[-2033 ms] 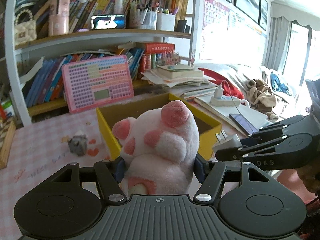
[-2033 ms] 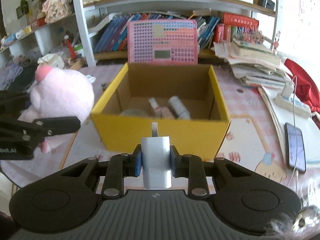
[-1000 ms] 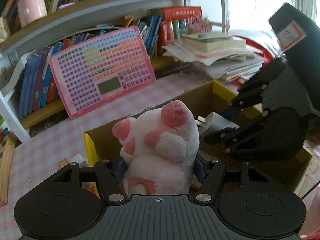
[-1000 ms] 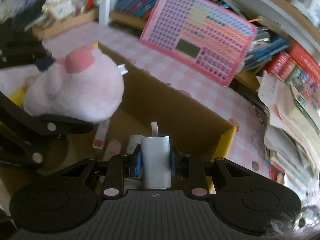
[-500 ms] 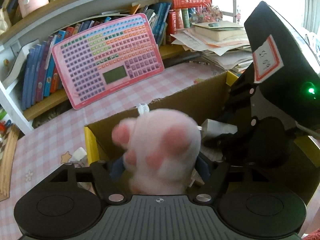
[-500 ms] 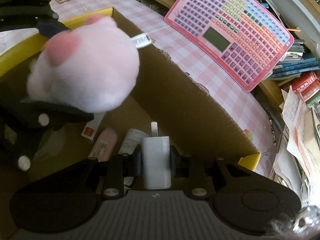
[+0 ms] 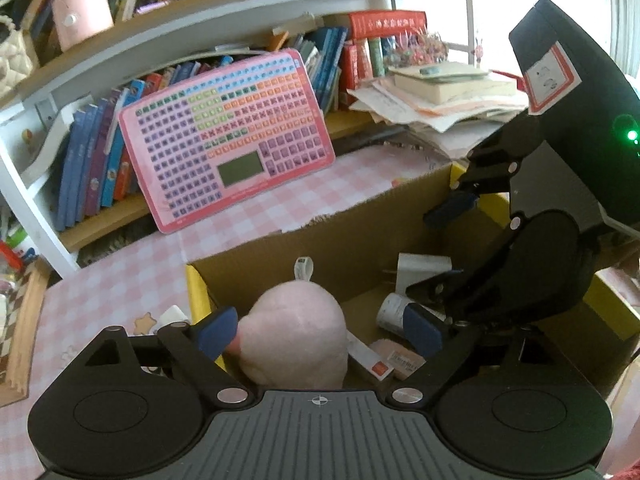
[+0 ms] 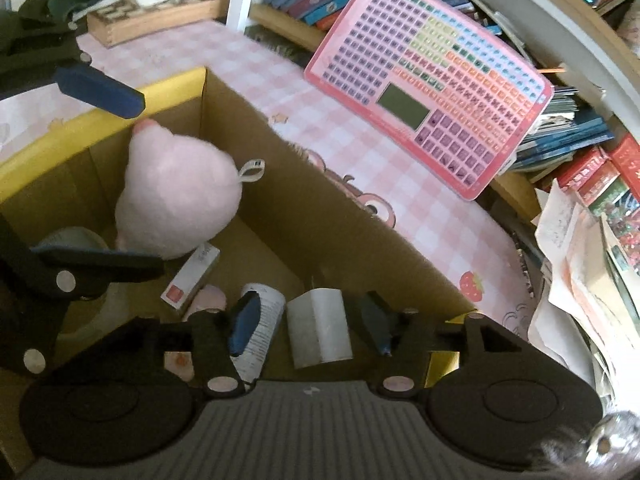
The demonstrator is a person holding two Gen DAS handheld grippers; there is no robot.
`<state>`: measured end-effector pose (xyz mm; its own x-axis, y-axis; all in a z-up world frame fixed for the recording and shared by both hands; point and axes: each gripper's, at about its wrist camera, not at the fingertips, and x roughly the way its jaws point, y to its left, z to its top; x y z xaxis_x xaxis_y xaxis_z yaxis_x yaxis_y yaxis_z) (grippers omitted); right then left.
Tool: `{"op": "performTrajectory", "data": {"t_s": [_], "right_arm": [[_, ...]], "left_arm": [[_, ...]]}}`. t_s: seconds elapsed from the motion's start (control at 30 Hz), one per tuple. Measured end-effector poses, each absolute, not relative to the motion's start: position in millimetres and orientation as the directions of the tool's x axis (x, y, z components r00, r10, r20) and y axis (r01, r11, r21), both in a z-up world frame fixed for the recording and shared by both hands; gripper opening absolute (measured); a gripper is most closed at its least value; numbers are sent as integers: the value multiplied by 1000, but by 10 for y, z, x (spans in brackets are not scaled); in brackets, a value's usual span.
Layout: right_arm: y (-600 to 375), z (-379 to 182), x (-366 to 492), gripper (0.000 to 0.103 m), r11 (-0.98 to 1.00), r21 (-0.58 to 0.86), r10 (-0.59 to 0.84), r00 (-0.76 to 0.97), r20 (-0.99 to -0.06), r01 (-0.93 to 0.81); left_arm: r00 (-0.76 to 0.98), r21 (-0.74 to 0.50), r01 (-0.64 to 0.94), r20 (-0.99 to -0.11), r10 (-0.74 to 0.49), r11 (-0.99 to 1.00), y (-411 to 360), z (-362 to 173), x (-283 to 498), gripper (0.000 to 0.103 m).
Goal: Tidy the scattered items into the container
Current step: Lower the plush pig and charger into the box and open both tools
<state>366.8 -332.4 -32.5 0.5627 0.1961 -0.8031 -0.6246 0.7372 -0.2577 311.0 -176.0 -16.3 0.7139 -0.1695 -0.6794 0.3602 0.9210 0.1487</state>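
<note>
Yellow cardboard box [image 7: 340, 236] with brown inside walls sits under both grippers on a pink checked tablecloth [image 7: 132, 280]. Left gripper [image 7: 318, 332] has its blue-padded jaws spread wide and opening; a pink plush toy [image 7: 296, 340] with a white loop tag lies between them inside the box, no pad pressing it. Right gripper [image 8: 310, 322] jaws are partway apart and opening; a white plug adapter [image 8: 320, 330] sits between them, clear of both pads, tipped against the far box wall. Just left of the right jaws lies a white cylindrical bottle [image 8: 260, 328] with printed text, and further left a small white carton with a red square [image 8: 190, 278] and a pink tube [image 8: 210, 296], all on the box floor. Beyond both jaws, a pink button-grid learning tablet [image 7: 226, 136] leans on a bookshelf [image 7: 92, 152]; stacked papers and books [image 7: 444, 96] lie to the right.
</note>
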Motion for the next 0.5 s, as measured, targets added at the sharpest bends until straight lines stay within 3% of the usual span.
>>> {"op": "performTrajectory", "data": {"t_s": [0.5], "right_arm": [[-3611,254,3108,65,875,-141,287,730,-621,-463]], "left_arm": [[808,66,267,-559,-186,962,-1510,315,2549,96]]}}
